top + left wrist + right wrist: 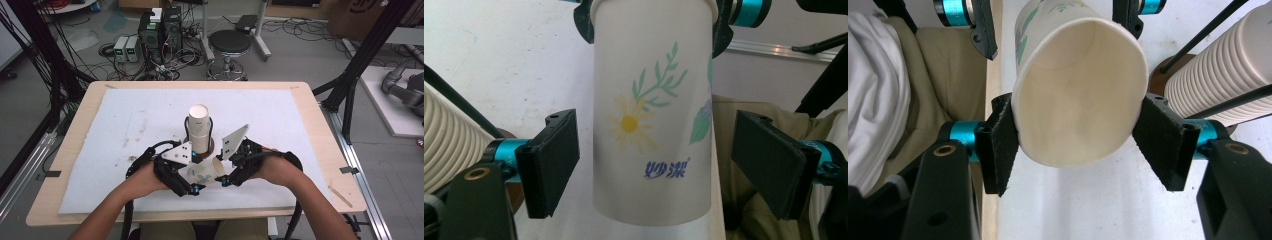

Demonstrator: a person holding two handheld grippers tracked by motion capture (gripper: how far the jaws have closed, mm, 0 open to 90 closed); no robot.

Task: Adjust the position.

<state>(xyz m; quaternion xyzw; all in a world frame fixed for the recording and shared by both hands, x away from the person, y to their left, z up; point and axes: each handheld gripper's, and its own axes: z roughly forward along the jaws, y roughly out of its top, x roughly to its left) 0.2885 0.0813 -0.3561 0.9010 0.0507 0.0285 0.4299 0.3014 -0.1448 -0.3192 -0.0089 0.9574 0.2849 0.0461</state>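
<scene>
- Item in hand: a single paper cup [204, 171] with a flower print, held lying on its side just above the worktop [125, 125], near the front edge and directly in front of the stack of cups [199, 127] that stands upright in its wire holder.
- Right gripper [1079, 142]: its fingers [1000, 145] press both sides of the cup near the open rim. The rim is squeezed slightly out of round, so this grasp is judged firm. The cup's mouth faces this gripper's camera.
- Left gripper [664, 165]: its fingers [555, 160] stand apart on either side of the cup body, with a clear gap on each side. It holds nothing. In its own view the printed wall of the cup fills the space between the fingers, closed base towards the camera.
- Governing relation: the cup's long axis runs roughly from one gripper to the other, base at the left, mouth at the right. The left fingers already straddle the base end, so only a closing is needed to share the hold.
- Judgement: both hands are equally near; the right alone carries the cup.
- Risk: a hard closing may crush the thin wall.
</scene>
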